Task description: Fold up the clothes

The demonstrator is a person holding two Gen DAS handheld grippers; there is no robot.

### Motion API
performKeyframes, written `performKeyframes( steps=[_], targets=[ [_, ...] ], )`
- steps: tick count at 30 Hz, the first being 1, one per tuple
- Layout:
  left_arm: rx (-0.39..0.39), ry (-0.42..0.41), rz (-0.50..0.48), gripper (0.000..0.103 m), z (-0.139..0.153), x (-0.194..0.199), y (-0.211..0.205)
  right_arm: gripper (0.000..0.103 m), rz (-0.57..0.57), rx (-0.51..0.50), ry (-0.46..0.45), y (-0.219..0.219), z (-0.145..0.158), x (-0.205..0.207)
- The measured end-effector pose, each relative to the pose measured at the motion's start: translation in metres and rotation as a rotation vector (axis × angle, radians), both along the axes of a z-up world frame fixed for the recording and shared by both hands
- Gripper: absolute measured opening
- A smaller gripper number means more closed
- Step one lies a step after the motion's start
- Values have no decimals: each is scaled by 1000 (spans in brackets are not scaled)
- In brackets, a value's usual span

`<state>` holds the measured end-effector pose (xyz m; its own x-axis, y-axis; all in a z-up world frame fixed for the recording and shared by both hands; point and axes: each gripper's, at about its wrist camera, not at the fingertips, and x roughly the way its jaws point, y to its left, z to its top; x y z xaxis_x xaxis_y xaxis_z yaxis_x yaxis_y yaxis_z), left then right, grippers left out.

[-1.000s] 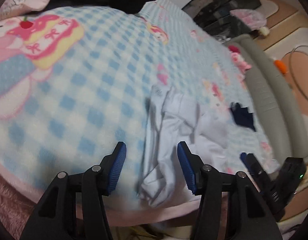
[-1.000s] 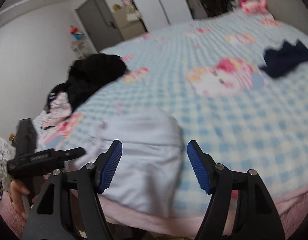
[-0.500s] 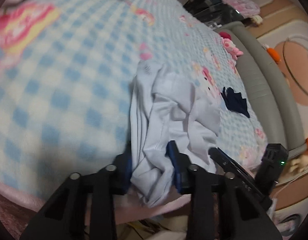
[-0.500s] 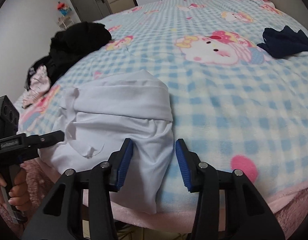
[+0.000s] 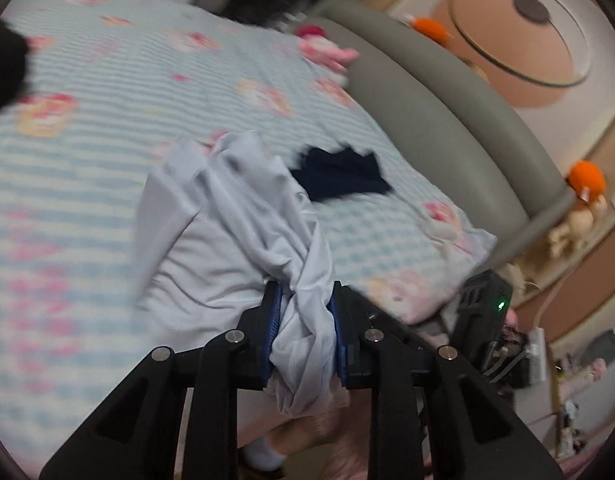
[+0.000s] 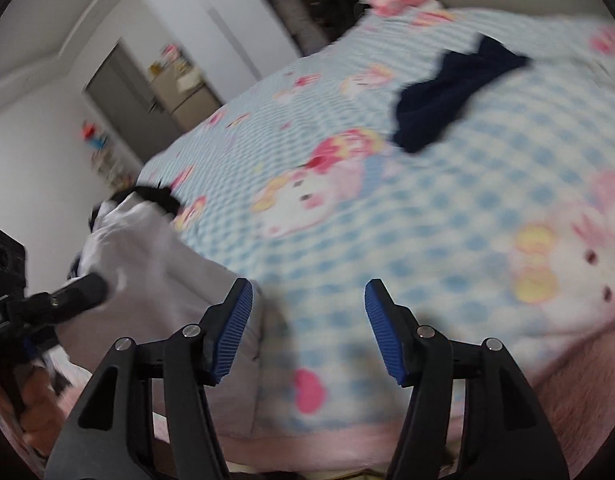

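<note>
Fingers of the left gripper point(image 5: 305, 334) clamp a bunched edge of the crumpled white cotton shirt point(image 5: 227, 232) beside the dark navy garment point(image 5: 339, 174); right gripper point(image 6: 307, 328) fingers gape empty, so grab a matching edge before spreading

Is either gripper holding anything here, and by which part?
The left gripper pinches a bunched edge of the white garment; which part is unclear. The right gripper is open, holding nothing.
</note>
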<state>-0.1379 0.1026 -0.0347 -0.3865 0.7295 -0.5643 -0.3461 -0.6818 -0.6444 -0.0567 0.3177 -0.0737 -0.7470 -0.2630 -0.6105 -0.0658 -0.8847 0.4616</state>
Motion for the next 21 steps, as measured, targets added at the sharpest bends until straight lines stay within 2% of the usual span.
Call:
performKeyframes(
  steps=[2, 4, 7, 8, 9, 11, 12, 14, 16, 18, 21],
  targets=[
    [87, -53, -85, 38, -12, -14, 33, 60, -45, -19, 6, 16, -2, 7],
    [121, -84, -129, 38, -18, -22, 58, 61, -89, -38, 12, 33, -4, 13],
    [197, -58, -119, 39, -9, -16, 54, 63, -156, -67, 21, 57, -8, 23],
    [224, -40, -106, 44, -6, -11, 44, 63, -178, -77, 24, 66, -9, 27],
    [208, -24, -77, 45, -6, -6, 33, 63, -200, -86, 26, 74, -10, 30],
    [112, -20, 0, 46, -17, 0, 11, 64, -245, -105, 32, 90, -12, 37],
    [62, -44, 37, 46, -29, 1, 0, 66, -257, -117, 34, 96, -13, 39],
    [12, -116, 112, 45, -55, 5, -25, 71, -187, -156, 28, 92, -14, 28],
    [25, -180, 169, 45, -80, 11, -46, 71, -109, -156, 4, 78, -16, 17],
    [77, -227, 189, 45, -98, 15, -58, 71, -38, -69, -46, 53, -19, 4],
    [93, -254, 169, 46, -110, 12, -52, 70, 21, 79, -125, 23, -28, -11]
  ],
)
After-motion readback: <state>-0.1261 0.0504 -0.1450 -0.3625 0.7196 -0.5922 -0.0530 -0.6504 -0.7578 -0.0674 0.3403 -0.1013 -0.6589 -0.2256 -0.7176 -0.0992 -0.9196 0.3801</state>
